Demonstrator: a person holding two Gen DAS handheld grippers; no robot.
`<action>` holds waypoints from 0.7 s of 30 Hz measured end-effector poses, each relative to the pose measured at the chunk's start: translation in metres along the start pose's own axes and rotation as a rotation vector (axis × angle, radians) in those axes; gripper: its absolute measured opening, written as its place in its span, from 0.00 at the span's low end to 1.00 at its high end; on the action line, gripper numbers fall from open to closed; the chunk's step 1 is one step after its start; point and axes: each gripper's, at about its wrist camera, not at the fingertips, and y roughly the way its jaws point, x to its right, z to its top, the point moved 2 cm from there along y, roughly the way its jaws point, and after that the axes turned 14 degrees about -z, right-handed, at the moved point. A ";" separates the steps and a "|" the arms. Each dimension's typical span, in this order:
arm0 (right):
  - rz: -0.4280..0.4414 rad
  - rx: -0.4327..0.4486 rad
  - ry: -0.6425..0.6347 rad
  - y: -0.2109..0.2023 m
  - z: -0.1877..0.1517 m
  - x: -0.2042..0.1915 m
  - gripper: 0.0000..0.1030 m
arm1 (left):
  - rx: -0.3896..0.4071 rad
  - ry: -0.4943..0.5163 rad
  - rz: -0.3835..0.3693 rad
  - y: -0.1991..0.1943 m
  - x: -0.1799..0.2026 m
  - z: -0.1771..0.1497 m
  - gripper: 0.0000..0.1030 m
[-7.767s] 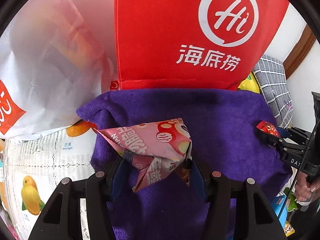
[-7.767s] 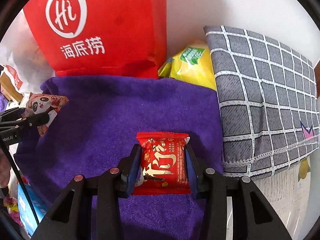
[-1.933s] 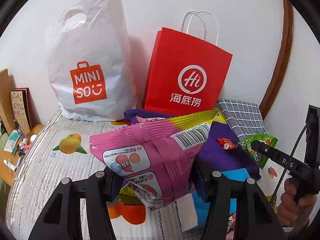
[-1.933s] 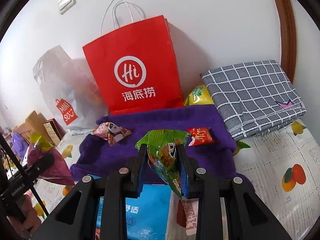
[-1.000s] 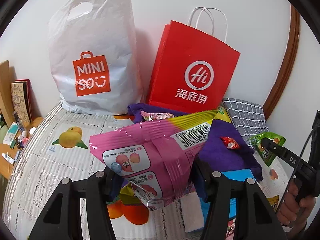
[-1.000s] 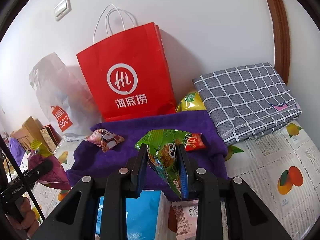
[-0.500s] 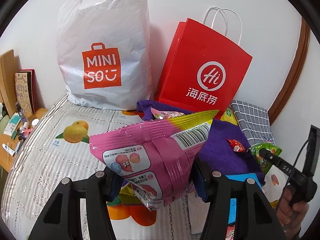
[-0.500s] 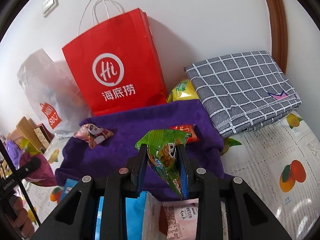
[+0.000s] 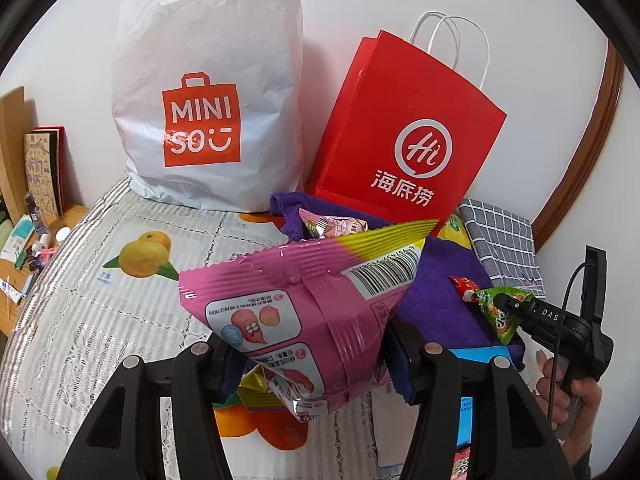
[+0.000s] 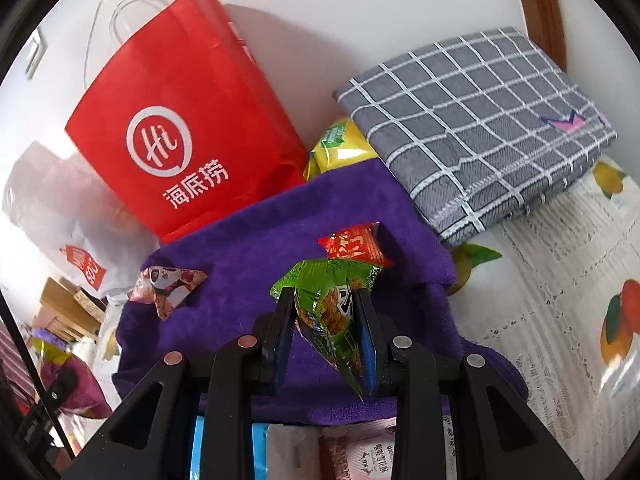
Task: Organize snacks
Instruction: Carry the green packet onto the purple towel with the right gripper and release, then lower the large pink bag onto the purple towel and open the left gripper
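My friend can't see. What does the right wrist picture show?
The right gripper has its jaws shut on a green snack bag above a purple towel. A red snack packet and a panda snack packet lie on the towel, with a red paper bag behind.

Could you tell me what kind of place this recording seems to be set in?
Most likely a home, perhaps a dining corner: a table against a white wall under a fruit-print tablecloth, with a MINISO shopping bag, a red paper bag and folded cloths such as the purple towel.
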 end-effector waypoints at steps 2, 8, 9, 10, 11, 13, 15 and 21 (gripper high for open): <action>-0.005 0.002 0.007 -0.001 0.000 0.001 0.31 | 0.001 0.001 -0.002 0.000 0.000 0.000 0.54; 0.044 0.029 -0.022 -0.020 -0.001 -0.007 0.49 | -0.014 -0.001 0.005 0.004 -0.002 -0.002 0.54; 0.043 0.048 -0.026 -0.028 -0.002 -0.007 0.50 | -0.017 -0.004 0.003 0.005 -0.002 -0.003 0.54; 0.048 0.072 -0.033 -0.036 -0.002 -0.008 0.50 | -0.016 -0.005 0.002 0.005 -0.003 -0.003 0.54; 0.053 0.089 -0.039 -0.042 -0.003 -0.008 0.51 | -0.015 -0.007 0.000 0.004 -0.003 -0.003 0.54; 0.057 0.136 -0.061 -0.056 -0.006 -0.007 0.54 | -0.012 -0.008 -0.007 0.004 -0.003 -0.003 0.54; 0.049 0.170 -0.084 -0.067 -0.009 -0.008 0.54 | -0.004 0.000 -0.007 0.004 -0.003 -0.002 0.54; 0.046 0.223 -0.136 -0.084 -0.010 -0.015 0.54 | 0.020 0.007 -0.028 0.004 0.002 0.006 0.54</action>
